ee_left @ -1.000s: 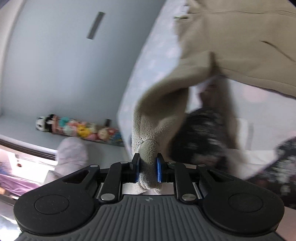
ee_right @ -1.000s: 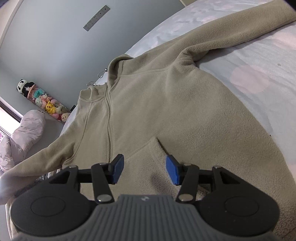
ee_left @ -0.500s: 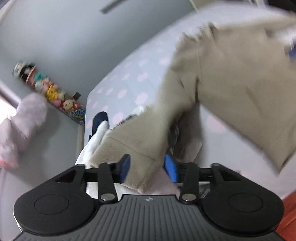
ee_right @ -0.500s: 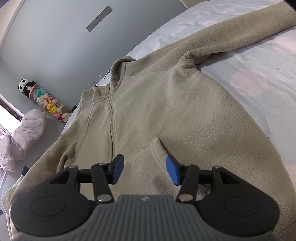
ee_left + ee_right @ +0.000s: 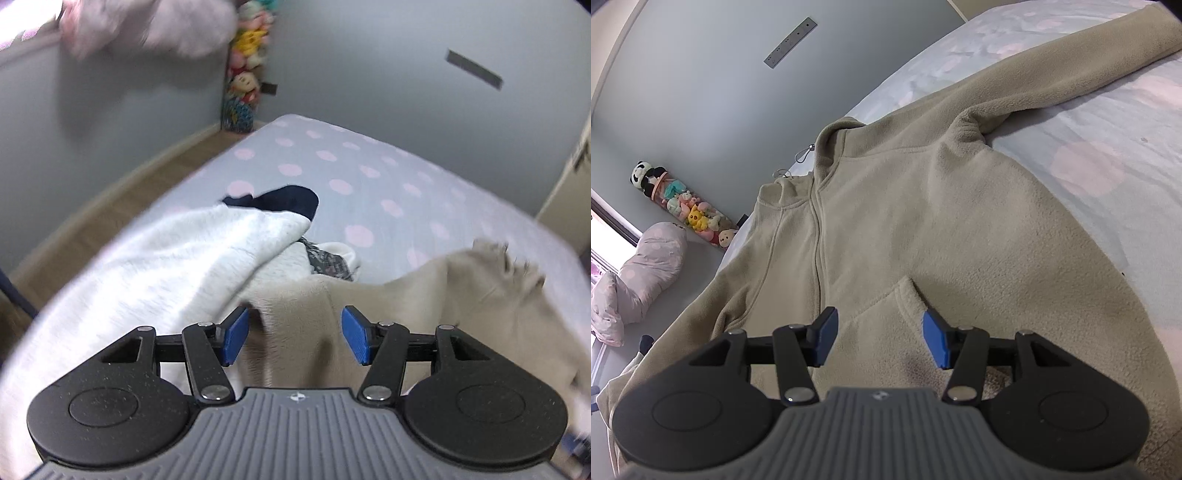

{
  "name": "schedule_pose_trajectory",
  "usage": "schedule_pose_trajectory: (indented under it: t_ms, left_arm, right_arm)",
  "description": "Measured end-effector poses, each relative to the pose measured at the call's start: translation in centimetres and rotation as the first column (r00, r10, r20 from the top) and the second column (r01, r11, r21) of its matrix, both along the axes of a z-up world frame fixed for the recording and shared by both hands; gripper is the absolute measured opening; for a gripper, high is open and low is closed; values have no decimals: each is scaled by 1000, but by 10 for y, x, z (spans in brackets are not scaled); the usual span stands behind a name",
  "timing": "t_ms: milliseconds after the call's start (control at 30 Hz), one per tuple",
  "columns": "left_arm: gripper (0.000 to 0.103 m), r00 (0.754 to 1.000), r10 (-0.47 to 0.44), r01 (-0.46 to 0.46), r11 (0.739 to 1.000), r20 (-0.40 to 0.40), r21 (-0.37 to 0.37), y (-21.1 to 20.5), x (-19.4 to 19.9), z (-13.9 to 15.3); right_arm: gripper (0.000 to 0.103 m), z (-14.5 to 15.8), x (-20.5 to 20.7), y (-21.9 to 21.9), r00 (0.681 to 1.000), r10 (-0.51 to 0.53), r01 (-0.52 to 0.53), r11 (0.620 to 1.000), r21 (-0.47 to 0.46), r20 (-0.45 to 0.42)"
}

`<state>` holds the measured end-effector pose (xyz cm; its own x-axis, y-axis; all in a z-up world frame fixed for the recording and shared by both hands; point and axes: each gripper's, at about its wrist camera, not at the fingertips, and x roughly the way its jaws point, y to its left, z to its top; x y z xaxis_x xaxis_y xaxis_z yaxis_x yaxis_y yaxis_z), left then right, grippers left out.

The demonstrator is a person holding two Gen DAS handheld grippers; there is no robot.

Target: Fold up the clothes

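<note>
Jacket: I see the beige fleece jacket (image 5: 923, 229) spread front-up on the dotted bedsheet (image 5: 1108, 155), zipped, both sleeves out.
Left gripper (image 5: 293, 338): its jaws have just eased slightly inward, standing apart over a sleeve, pads clear of it.
Right gripper (image 5: 881, 339): apart, above the pocket (image 5: 886, 317), gripping nothing.
Beside: white garment (image 5: 147, 280).

Left gripper (image 5: 291, 338) jaws have just closed slightly, gripping nothing; right gripper (image 5: 881, 338) jaws apart.
</note>
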<state>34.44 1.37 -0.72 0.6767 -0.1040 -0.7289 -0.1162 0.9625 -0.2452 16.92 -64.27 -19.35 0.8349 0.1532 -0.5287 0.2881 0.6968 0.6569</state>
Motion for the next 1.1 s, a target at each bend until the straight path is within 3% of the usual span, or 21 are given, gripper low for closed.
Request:
schedule_pose_trajectory:
  t_ms: [33,67,100,233,500,567,667,800,1100]
  left_arm:
    - [35,1000,7,-7,999,-14,-38,1,4,-6]
    - [16,1000,17,-18,999,-19,-37,-3,6,-10]
    - [7,1000,13,-13,1000,-3,-15,-9,6,-9]
    - [4,996,-40,34,997,85,74,-28,14,17]
    - [4,971,-84,36,977,223,211,-49,78,107]
    - [4,961,-83,10,964,264,266,-52,98,122]
    - [4,964,-26,-54,954,263,294,-40,129,127]
    - [4,975,26,-101,936,221,337,-17,166,102]
    - [5,982,182,-187,907,48,377,40,203,-6]
  right_arm:
    - [55,1,0,0,1000,1,-1,1000,-1,0]
    - [55,1,-1,1,1000,3,-3,1000,-3,2]
    - [55,2,-1,1,1000,6,-6,1000,-4,3]
    - [55,4,-2,3,1000,18,-18,1000,-10,16]
    - [55,1,3,5,1000,27,-27,999,-17,-13]
    - [55,1,2,5,1000,26,-27,999,-22,-11]
    - [55,0,3,6,1000,23,-24,999,-29,-17]
    - [55,-2,5,6,999,29,-30,999,-41,-17]
    - [55,-14,20,6,998,32,-35,998,-56,-60]
